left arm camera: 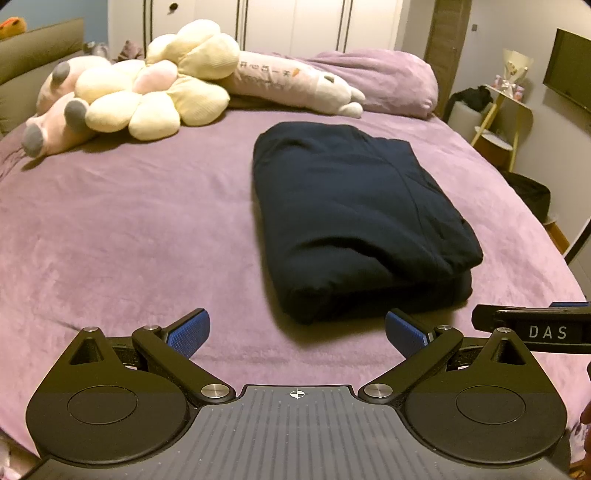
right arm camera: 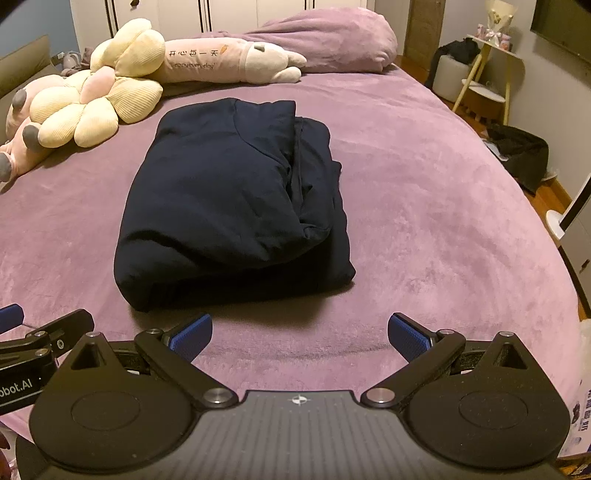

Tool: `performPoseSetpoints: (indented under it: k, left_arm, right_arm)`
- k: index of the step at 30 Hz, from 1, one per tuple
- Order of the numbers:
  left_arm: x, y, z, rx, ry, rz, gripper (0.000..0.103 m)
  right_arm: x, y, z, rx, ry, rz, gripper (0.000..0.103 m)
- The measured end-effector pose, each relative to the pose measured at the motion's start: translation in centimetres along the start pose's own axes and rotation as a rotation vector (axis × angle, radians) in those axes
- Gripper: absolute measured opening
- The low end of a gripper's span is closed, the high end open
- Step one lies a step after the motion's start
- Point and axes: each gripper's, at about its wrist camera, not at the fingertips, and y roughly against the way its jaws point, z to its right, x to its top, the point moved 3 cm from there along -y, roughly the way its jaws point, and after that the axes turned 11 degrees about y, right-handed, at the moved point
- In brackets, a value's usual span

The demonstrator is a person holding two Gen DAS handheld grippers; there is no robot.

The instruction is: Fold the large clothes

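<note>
Purple plush bedding (left arm camera: 129, 229) covers a bed that fills both wrist views, with white wardrobe doors (left arm camera: 295, 26) behind it at 12 o'clock. On the bedding lies a dark navy garment (left arm camera: 354, 218), folded into a thick rectangular bundle with its layered edges facing the cameras. In the left wrist view it sits at about 1 o'clock from the left gripper (left arm camera: 297, 334); in the right wrist view the garment (right arm camera: 232, 206) sits at about 11 o'clock from the right gripper (right arm camera: 299, 336).

Both grippers hang above the near edge of the bed, apart from the garment. Each has its blue-padded fingers (left arm camera: 188, 332) spread wide with nothing between them; the right gripper's fingers (right arm camera: 408, 339) show bare bedding in the gap. The two grippers are side by side, each showing at the edge of the other's view.

At 10 o'clock, well apart from the garment, a cream flower-shaped cushion (left arm camera: 159, 85) rests against pink plush toys (left arm camera: 55, 110) and a long rabbit pillow (left arm camera: 295, 81) printed with characters. A bundled purple duvet (left arm camera: 384, 74) lies at the head of the bed.
</note>
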Motion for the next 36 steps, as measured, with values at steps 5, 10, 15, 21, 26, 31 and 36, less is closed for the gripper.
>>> performPoseSetpoints:
  k: [5, 10, 15, 21, 26, 31, 36]
  left_arm:
    - [-0.14, -0.18, 0.04, 0.002, -0.004, -0.004, 0.103]
    - [-0.19, -0.19, 0.10, 0.005, -0.006, -0.005, 0.103]
    - [-0.18, -0.20, 0.13, 0.003, -0.007, -0.005, 0.103]
    - [-0.16, -0.21, 0.10, 0.003, -0.007, -0.004, 0.103]
    - [-0.11, -0.18, 0.10, 0.002, -0.008, -0.004, 0.103]
    - [-0.09, -0.18, 0.11, 0.005, -0.012, -0.003, 0.103]
    - [0.01, -0.12, 0.09, 0.007, -0.020, -0.002, 0.103]
  right_arm:
    - [-0.03, -0.05, 0.00, 0.001, -0.002, -0.002, 0.101]
    - [-0.09, 0.00, 0.03, 0.003, -0.004, -0.002, 0.101]
    - [-0.10, -0.01, 0.06, 0.005, -0.005, -0.002, 0.101]
    - [-0.15, 0.16, 0.05, 0.004, -0.007, 0.001, 0.101]
    - [-0.25, 0.20, -0.04, 0.002, -0.008, 0.001, 0.101]
    - [-0.26, 0.24, 0.00, 0.001, -0.008, 0.003, 0.101]
    - [-0.24, 0.25, -0.04, 0.001, -0.008, 0.002, 0.101]
